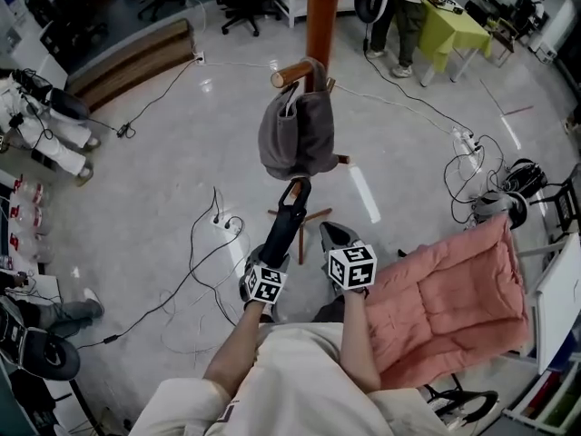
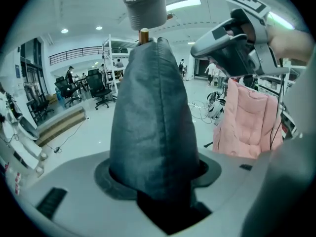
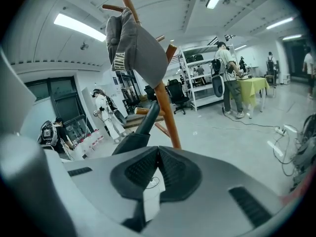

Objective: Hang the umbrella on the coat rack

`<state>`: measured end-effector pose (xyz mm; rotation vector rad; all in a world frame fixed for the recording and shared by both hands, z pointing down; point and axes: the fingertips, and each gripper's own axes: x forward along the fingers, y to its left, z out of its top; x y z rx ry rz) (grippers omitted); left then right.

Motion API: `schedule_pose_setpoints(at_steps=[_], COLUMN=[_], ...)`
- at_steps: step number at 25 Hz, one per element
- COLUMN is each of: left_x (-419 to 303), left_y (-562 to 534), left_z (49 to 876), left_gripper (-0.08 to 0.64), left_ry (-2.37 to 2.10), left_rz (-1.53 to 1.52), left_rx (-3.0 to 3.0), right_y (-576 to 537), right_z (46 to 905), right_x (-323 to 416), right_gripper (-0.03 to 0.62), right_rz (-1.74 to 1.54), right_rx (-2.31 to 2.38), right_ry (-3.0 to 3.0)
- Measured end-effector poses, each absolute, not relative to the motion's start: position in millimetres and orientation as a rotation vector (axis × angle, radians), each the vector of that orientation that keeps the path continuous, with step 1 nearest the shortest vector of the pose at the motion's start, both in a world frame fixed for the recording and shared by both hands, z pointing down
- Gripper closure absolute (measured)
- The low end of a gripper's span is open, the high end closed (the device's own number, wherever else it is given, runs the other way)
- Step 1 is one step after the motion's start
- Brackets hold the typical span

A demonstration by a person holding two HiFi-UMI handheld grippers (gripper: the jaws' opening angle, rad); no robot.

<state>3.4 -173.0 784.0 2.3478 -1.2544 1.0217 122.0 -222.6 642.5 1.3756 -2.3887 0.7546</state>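
Glossy grey floor of an open workroom carries loose cables, with office chairs and standing persons in the background. An orange-brown wooden coat rack stands at centre. A grey cap hangs from one peg of the coat rack.

Left claw: closed on the folded dark umbrella. The folded fabric fills the gap between the jaws, which stand wide around it. The umbrella is held off the floor, on the person's side of the coat rack, and points up toward the coat rack. Its upper end is just beside the lower edge of the cap; contact cannot be determined. The umbrella is on no peg.

Right claw: jaws together, pads meeting, nothing between them. It is held just beside the left claw, also on the person's side of the coat rack.

To the right of the coat rack, well apart from it, a pink padded cover is draped over a frame.
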Motion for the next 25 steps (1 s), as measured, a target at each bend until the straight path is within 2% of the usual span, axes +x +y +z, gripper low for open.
schedule_pose_setpoints(at_steps=[25], left_x=[31.4], left_y=[-194.7], left_z=[826.9], left_gripper=[0.287], left_ry=[-1.155], left_rz=[0.984], left_rx=[2.304], right_y=[-217.1], right_z=[649.0], right_x=[168.9], right_gripper=[0.588], right_rz=[0.77], right_rx=[1.495], right_ry=[-2.291])
